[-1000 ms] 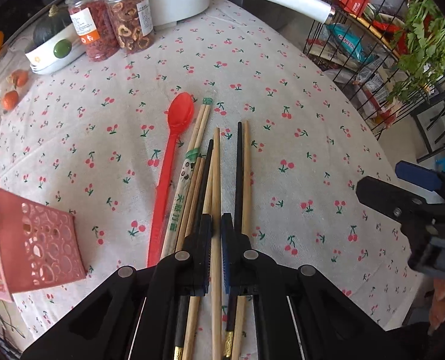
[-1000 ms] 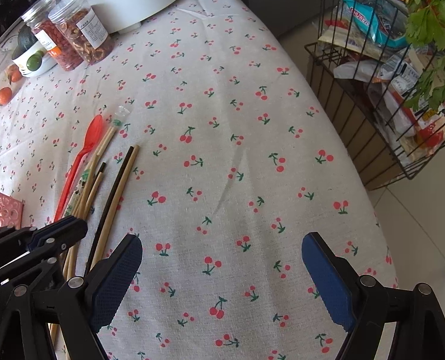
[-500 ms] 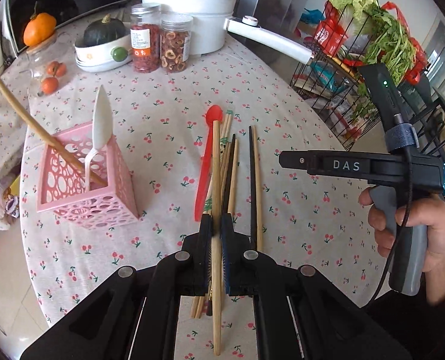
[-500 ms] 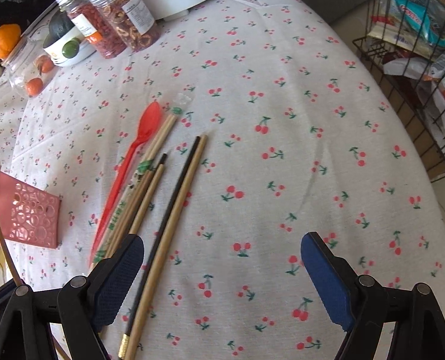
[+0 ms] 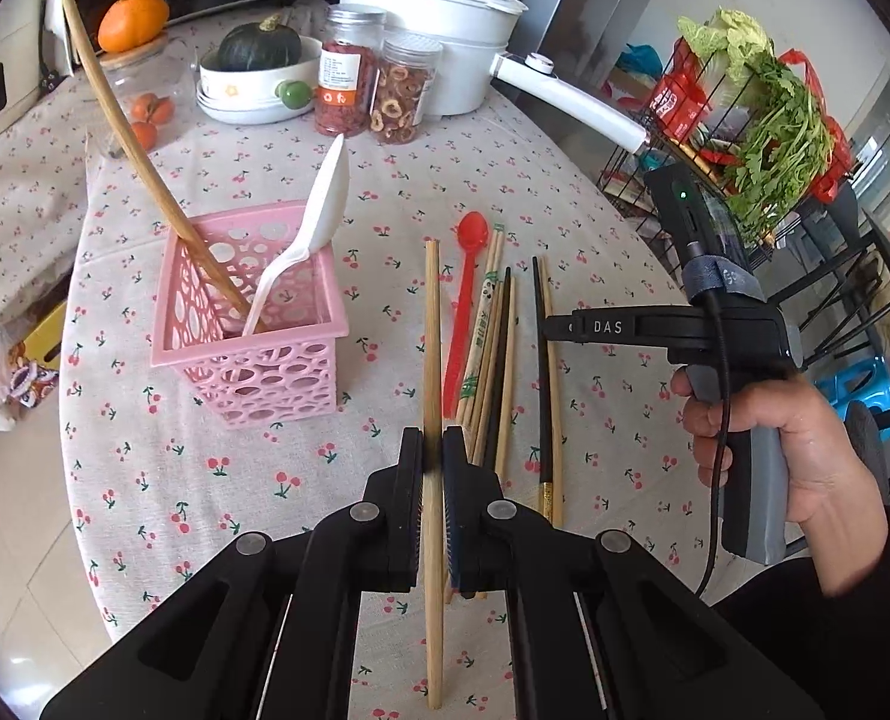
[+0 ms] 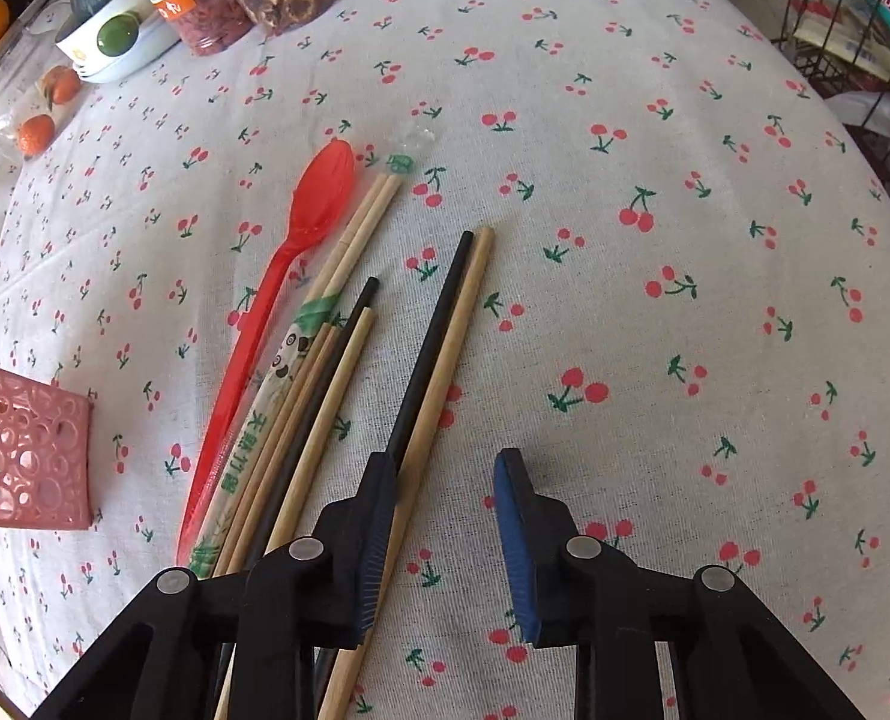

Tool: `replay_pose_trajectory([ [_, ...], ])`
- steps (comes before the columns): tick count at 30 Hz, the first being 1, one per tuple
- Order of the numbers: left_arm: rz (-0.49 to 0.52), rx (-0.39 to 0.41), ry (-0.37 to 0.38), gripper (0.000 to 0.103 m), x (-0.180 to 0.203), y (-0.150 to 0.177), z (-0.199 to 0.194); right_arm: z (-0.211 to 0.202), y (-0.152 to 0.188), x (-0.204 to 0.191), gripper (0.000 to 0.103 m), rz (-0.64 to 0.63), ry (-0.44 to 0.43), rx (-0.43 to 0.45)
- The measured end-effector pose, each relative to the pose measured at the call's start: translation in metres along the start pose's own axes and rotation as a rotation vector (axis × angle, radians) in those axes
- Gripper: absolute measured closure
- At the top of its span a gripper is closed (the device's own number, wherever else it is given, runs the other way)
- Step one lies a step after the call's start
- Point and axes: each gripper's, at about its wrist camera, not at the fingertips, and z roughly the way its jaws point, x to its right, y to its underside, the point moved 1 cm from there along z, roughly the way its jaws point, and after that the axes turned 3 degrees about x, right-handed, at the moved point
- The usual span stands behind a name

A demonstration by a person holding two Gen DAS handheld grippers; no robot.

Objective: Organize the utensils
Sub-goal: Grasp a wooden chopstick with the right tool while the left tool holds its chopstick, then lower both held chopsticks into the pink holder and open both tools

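Cherry-print tablecloth (image 6: 655, 312) carries loose chopsticks and a red spoon (image 6: 300, 252); left gripper (image 5: 433, 450) pinches one wooden chopstick (image 5: 432, 324) lifted beside the pink basket (image 5: 252, 360), right gripper (image 6: 445, 480) closing, pads straddling a tan chopstick (image 6: 445, 360), not yet pressing

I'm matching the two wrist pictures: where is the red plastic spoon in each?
Left wrist: red spoon lies centre, left of the wrapped chopsticks, bowl away from the camera.
Right wrist: red spoon lies left of centre.
Shared landmark: pink basket.
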Motion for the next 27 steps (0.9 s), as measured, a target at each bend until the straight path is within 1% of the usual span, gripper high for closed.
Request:
replay_pose_trajectory([
  [2,-0.003,0.002,-0.004,0.097,-0.004,0.000,-0.001,0.000,0.002,-0.003,0.079,-0.011,0.019,-0.007],
  [4,-0.007,0.002,-0.006,0.097,-0.008,0.002,-0.003,0.001,0.004,-0.007,0.083,-0.033,0.061,-0.031],
  [6,-0.012,0.001,-0.009,0.097,-0.011,0.004,-0.004,0.002,0.007,-0.014,0.089,-0.081,0.118,-0.038],
  [9,-0.017,0.002,-0.014,0.097,-0.015,0.006,-0.006,0.004,0.010,-0.023,0.089,-0.141,0.164,-0.034],
  [10,-0.019,0.004,-0.015,0.097,-0.015,0.006,-0.006,0.004,0.010,-0.023,0.089,-0.138,0.163,-0.031],
  [12,-0.024,0.011,-0.015,0.097,-0.017,0.006,-0.009,0.003,0.010,-0.018,0.089,-0.109,0.133,-0.020],
  [14,-0.024,0.028,-0.012,0.097,-0.017,0.006,-0.014,0.002,0.010,-0.013,0.096,-0.079,0.101,-0.004],
  [16,-0.025,0.057,-0.013,0.097,-0.017,0.006,-0.024,-0.004,0.009,-0.003,0.097,-0.041,0.032,0.008],
  [17,-0.025,0.077,-0.013,0.097,-0.017,0.006,-0.030,-0.011,0.009,0.001,0.097,-0.023,-0.003,0.027],
  [20,-0.027,0.137,-0.011,0.097,-0.017,0.007,-0.049,-0.045,0.012,0.009,0.097,-0.019,-0.059,0.129],
  [23,-0.032,0.192,-0.012,0.097,-0.018,0.008,-0.067,-0.083,0.023,0.010,0.097,-0.032,-0.106,0.232],
  [27,-0.024,0.264,-0.010,0.097,-0.015,0.009,-0.094,-0.125,0.037,0.009,0.097,-0.051,-0.146,0.358],
])
